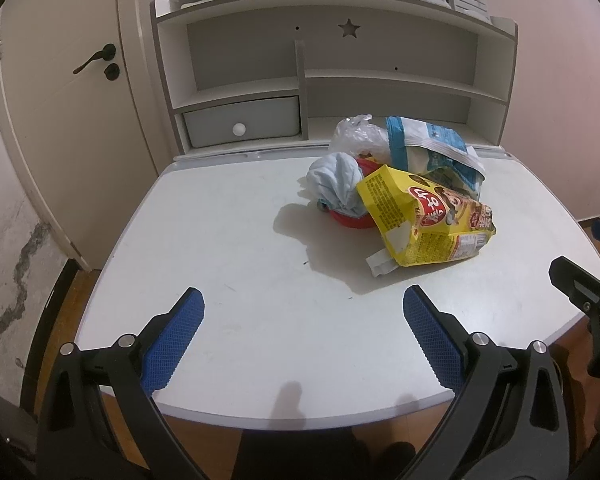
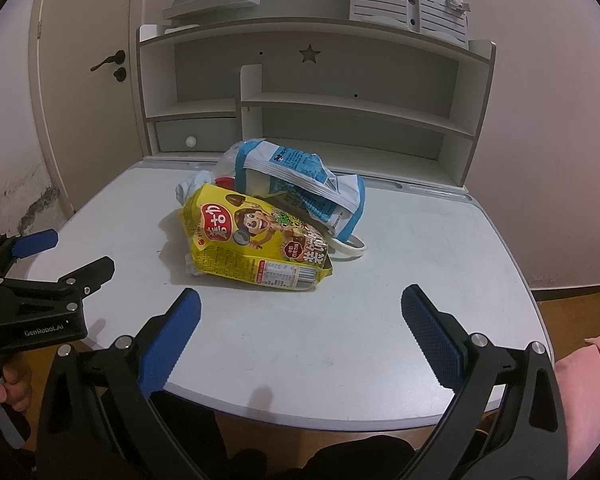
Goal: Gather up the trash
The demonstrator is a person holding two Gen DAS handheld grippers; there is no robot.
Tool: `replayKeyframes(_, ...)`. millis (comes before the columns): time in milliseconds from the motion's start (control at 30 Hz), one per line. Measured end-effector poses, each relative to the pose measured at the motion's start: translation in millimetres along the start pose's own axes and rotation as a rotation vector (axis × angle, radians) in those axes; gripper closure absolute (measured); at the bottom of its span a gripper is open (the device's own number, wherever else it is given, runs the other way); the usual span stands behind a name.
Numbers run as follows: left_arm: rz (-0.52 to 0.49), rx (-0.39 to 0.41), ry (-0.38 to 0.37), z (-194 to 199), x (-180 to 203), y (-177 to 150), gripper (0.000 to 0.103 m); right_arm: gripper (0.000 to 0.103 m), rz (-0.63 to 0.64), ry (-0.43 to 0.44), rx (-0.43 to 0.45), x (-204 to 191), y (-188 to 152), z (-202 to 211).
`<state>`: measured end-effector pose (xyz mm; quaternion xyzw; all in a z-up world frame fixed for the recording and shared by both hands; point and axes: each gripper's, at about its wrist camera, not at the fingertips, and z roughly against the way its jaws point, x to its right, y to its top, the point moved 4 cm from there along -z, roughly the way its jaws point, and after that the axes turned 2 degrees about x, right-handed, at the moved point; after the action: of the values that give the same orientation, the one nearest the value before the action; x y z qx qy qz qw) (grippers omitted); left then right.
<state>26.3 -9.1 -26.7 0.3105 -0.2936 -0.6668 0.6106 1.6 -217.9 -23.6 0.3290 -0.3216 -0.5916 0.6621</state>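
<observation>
White desk (image 1: 228, 264) before a shelf unit (image 1: 332, 80), trash heaped toward its back.
Yellow bag (image 2: 256, 240) lies atop blue bag (image 2: 300, 184); left gripper (image 1: 303, 312) and right gripper (image 2: 300, 312) gape wide, empty, well short.

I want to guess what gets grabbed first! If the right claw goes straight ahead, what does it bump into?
Probably the crinkly yellow snack bag, lying nearest the open right claw on the white desk. Depth is hard to judge, so it might pass just above it.
</observation>
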Motion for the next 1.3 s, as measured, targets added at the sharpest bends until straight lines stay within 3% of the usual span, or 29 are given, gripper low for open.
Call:
replayKeyframes(267,0.004,-0.013,-0.009,-3.1,-1.8,-1.1,0.006,0.006,0.0,-0.001,-0.001,0.3,0.0,-0.9)
replayKeyframes(500,0.062,-0.06,-0.097,-19.4,-7.1,14.6,0.006,0.006,-0.001,-0.005,-0.005,1.2,0.2,-1.6)
replayKeyframes(667,0.109,-0.082,-0.129,-59.3,-6.5,60.5,0.006,0.006,0.004,-0.001,-0.026,3.7,-3.0,-9.3)
replayKeyframes(800,0.129,-0.144,-0.166,-97.3,-0.6,88.4,0.006,0.006,0.016,-0.01,-0.026,5.8,-4.7,-12.7)
replayKeyframes(1067,0.197,-0.246,-0.211,-146.3,-2.8,100.6,0.007,0.006,0.022,-0.002,-0.061,10.6,-13.5,-28.3)
replayKeyframes(1100,0.2,-0.246,-0.218,-147.0,-3.3,100.2,0.01,0.006,0.021,0.003,-0.065,10.9,-14.4,-30.5)
replayKeyframes(1167,0.19,-0.255,-0.237,-149.9,-2.3,98.3,0.032,0.006,0.018,0.013,-0.074,9.9,-15.1,-34.4)
replayKeyframes(1233,0.212,-0.277,-0.302,-151.9,-2.1,95.1,0.082,0.006,0.019,0.031,-0.083,6.7,-16.4,-39.5)
replayKeyframes(1300,0.244,-0.283,-0.346,-148.5,-6.6,92.5,0.089,0.006,0.029,0.048,-0.087,1.7,-17.3,-43.7)
